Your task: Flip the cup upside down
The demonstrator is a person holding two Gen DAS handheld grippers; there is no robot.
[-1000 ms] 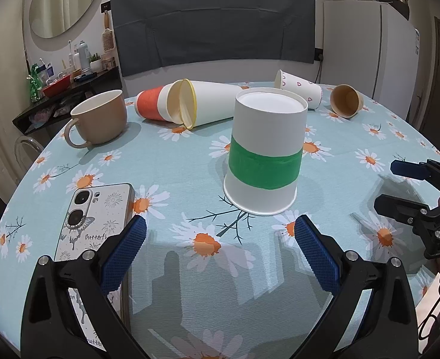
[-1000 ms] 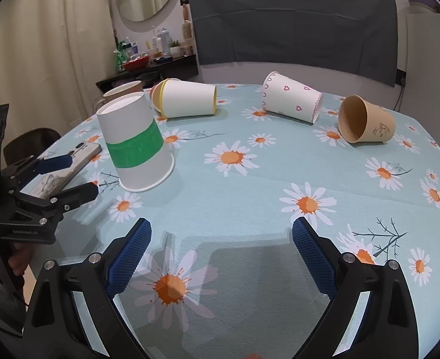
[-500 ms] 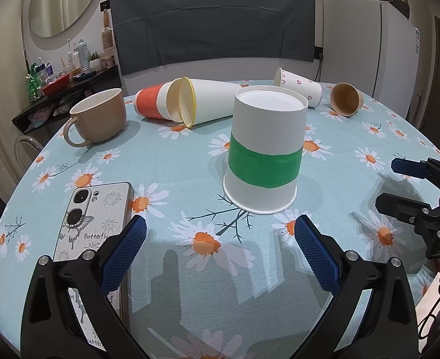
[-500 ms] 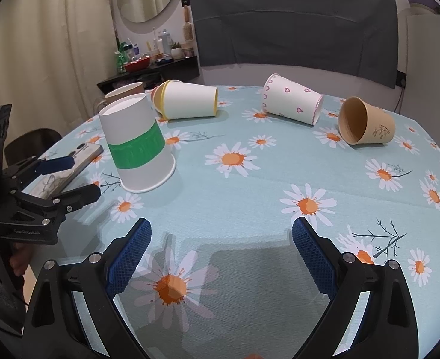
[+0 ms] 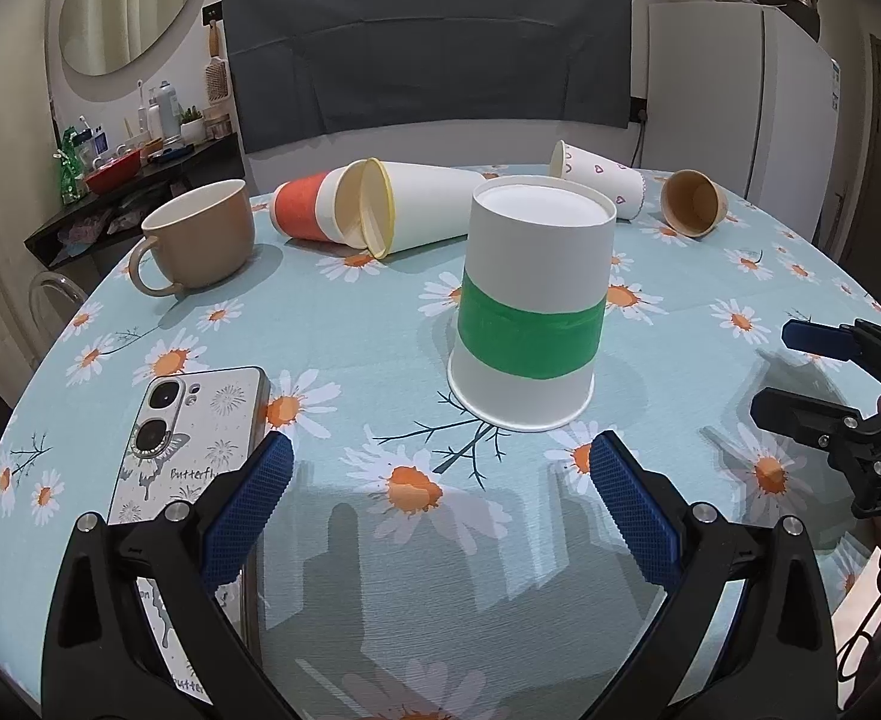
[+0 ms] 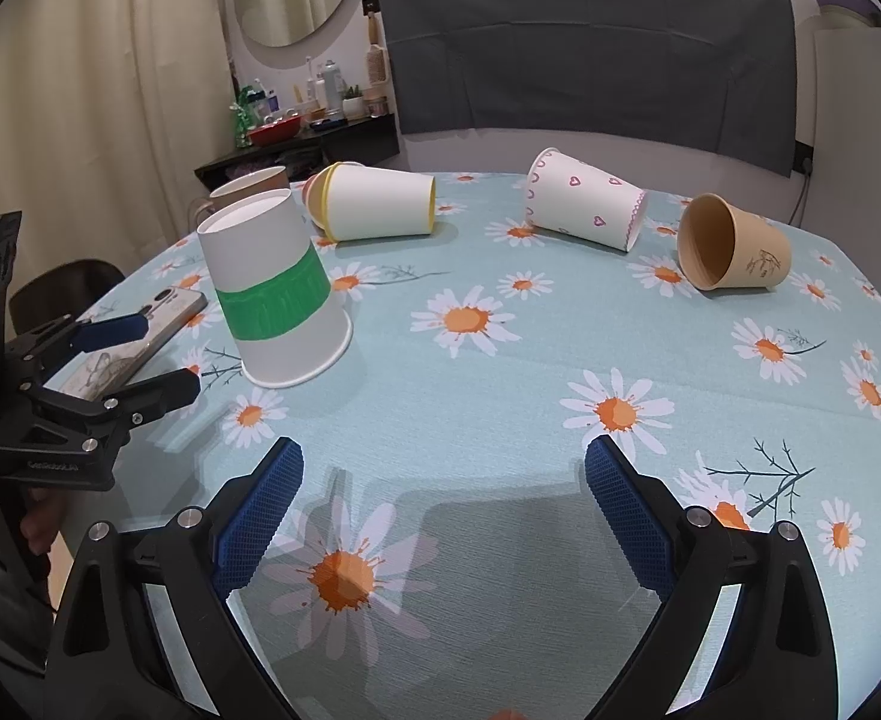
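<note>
A white paper cup with a green band [image 5: 530, 306] stands upside down on the daisy tablecloth, also in the right wrist view [image 6: 275, 294]. My left gripper [image 5: 437, 480] is open and empty, just short of the cup, not touching it. It also shows in the right wrist view [image 6: 158, 354]. My right gripper [image 6: 443, 492] is open and empty over bare cloth, right of the cup. It also shows in the left wrist view [image 5: 794, 369].
A phone [image 5: 194, 444] lies by my left finger. A brown mug [image 5: 200, 240] stands at the back left. Lying on their sides are a white yellow-rimmed cup [image 5: 404, 207] nested with an orange-banded one [image 5: 299, 207], a heart-print cup [image 6: 584, 201] and a brown cup [image 6: 734, 252].
</note>
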